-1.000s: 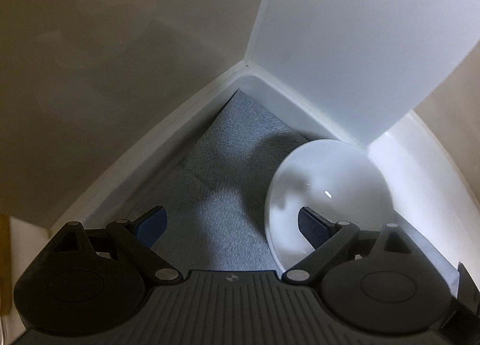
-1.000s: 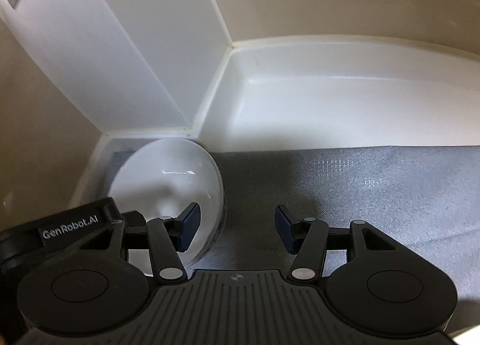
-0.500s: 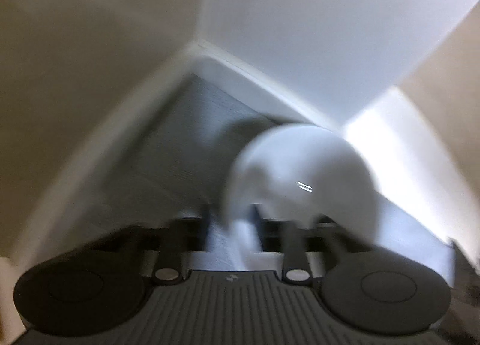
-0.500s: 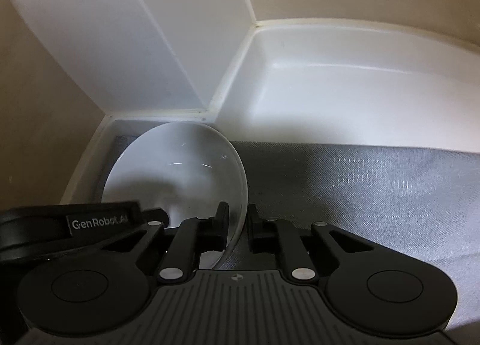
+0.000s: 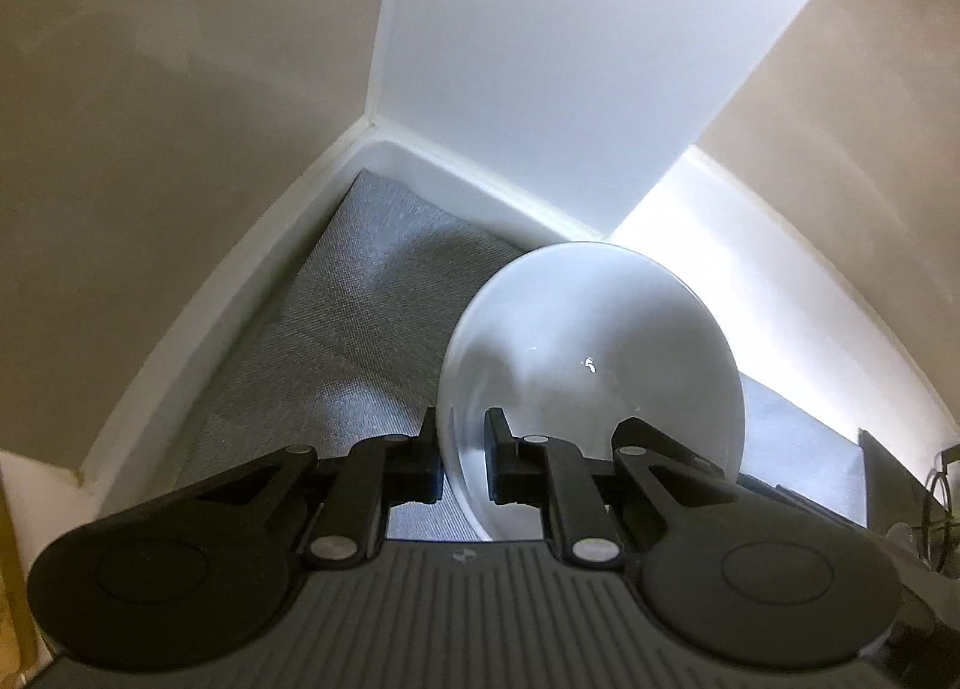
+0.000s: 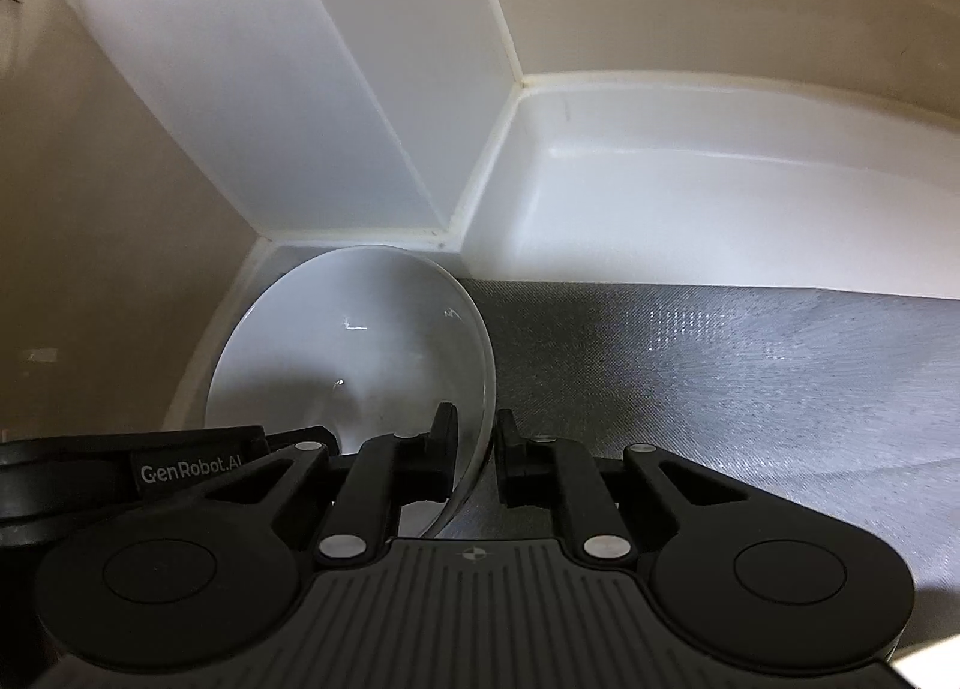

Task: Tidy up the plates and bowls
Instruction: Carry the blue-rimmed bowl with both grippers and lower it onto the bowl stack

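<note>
Bowl [image 5: 591, 365] first: it is white, round and shiny, and it sits near the back corner of a gray mat [image 5: 360, 329]. You hold it from both sides. Your left gripper [image 5: 461, 455] has its jaws clamped on the bowl's rim on one side. Your right gripper [image 6: 477, 458] has its jaws clamped on the rim on the other side. Each rim edge sits right between the dark pads.

Nothing is in the bowl. You can see right down to its smooth bottom.

Watch out now. The rim is thin and slick, and each grip bites only a small bit of it. I think the bowl could slip if one hand goes up faster than the other, or if your hands pull apart. A twist could make it tip and drop.

White walls [image 6: 336, 107] stand close behind the bowl. A low white ledge [image 6: 690, 209] runs along the back of the mat. Lift too quickly and the bowl may bump them.
</note>
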Motion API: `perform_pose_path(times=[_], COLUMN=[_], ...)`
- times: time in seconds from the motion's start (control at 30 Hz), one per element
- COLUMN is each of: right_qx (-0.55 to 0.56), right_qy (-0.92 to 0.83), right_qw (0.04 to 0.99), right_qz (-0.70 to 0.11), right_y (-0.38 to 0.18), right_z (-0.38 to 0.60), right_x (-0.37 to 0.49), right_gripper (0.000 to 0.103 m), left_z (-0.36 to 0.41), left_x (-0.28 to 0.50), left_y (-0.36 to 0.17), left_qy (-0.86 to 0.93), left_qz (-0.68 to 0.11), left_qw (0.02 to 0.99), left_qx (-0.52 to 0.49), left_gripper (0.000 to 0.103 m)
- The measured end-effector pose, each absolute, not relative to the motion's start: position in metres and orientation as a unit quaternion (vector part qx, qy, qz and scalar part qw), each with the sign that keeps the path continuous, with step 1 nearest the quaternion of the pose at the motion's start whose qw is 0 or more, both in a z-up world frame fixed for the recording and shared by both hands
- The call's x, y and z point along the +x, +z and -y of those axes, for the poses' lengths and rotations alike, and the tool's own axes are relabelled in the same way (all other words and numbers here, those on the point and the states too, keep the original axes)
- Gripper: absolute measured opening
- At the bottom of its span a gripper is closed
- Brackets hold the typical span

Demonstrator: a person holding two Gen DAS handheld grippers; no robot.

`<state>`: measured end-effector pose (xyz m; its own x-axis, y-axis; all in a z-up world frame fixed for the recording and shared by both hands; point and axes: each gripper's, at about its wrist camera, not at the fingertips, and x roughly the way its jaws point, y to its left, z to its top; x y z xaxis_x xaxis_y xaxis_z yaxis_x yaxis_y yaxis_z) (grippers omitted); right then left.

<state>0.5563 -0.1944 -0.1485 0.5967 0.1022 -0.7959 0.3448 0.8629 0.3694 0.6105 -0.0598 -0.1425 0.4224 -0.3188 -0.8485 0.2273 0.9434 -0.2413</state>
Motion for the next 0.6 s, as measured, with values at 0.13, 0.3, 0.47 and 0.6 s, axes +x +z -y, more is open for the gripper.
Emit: perform_pose_path(times=[0.13, 0.3, 0.47, 0.6], right_qx=[0.248, 0.241, 0.238, 0.235], right_qy=[-0.070, -0.069, -0.066, -0.061], right_qw=[0.863, 0.872, 0.877, 0.882], right_qz=[-0.435, -0.420, -0.412, -0.405], right_y=[-0.133, -0.111, -0.096, -0.084], right_z=[0.193, 0.188, 0.184, 0.177], right_x=[0.540, 0.513, 0.490, 0.472], right_gripper=[0.014, 0.014, 0.014, 0.014], left_z=[0.054, 0.045, 0.035, 0.023], left_x=[0.599, 0.594, 0.580, 0.567], left_y=[-0.132, -0.127, -0.126, -0.121], left_qy=[-0.167, -0.176, -0.181, -0.183], left_qz=[-0.501, -0.492, -0.486, -0.478], left_qw=[0.848, 0.852, 0.854, 0.858], left_qx=[-0.044, -0.042, -0.040, -0.042], left_gripper=[0.014, 0.014, 0.014, 0.014])
